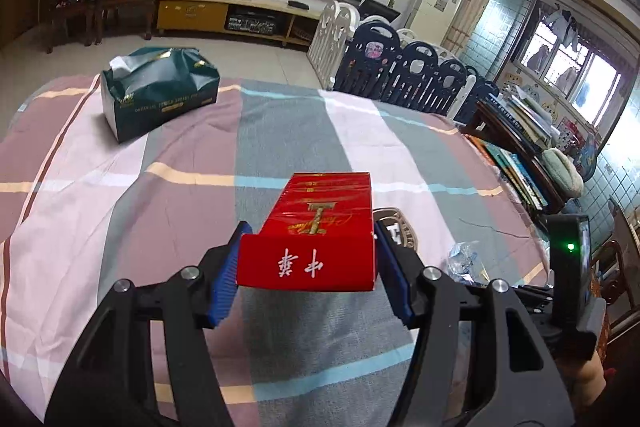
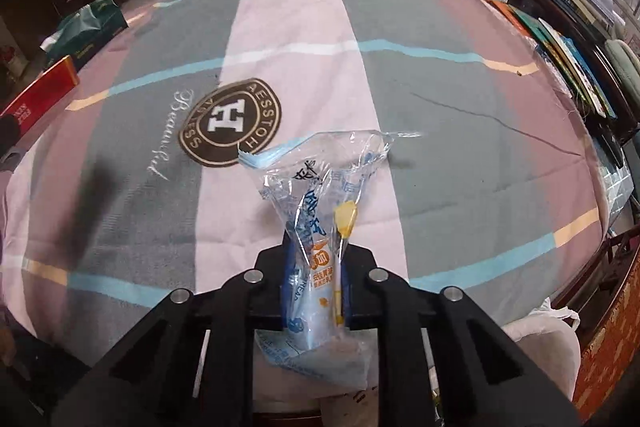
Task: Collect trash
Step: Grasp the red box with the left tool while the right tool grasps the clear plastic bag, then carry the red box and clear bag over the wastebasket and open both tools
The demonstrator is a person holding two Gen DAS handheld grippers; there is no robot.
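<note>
While both pairs of tongs are loaded, we read the collection as well under way but not finished. In the left wrist view, the left tongs [image 1: 306,259] stand clamped on a red carton [image 1: 316,227], its blue pads pressed against the two long sides; the carton points toward twelve o'clock and appears lifted clear of the striped cloth [image 1: 120,187] that covers the counter. In the right wrist view, the right tongs [image 2: 316,267] are drawn nearly together on a crumpled clear plastic wrapper [image 2: 320,203] printed in blue and orange, whose loose upper end fans out toward twelve o'clock above the round brown logo [image 2: 230,123] woven into the cloth, which lies at about ten o'clock from the wrapper. The same wrapper shows in the left view at about three o'clock from the carton, and the carton's end shows in the right view at the nine o'clock edge.

We judge two items of trash as picked up and neither yet deposited: no bin or bag for refuse can be identified with certainty in either view. A green tissue pack [image 1: 160,95] rests on the cloth at about eleven o'clock, well apart from the carton; whether it counts as trash we cannot tell. The rest of the visible cloth carries no further loose litter, apart from a tiny speck near its two o'clock edge in the right view. What is left, in our judgement, is carrying both items to a receptacle and releasing them.
</note>
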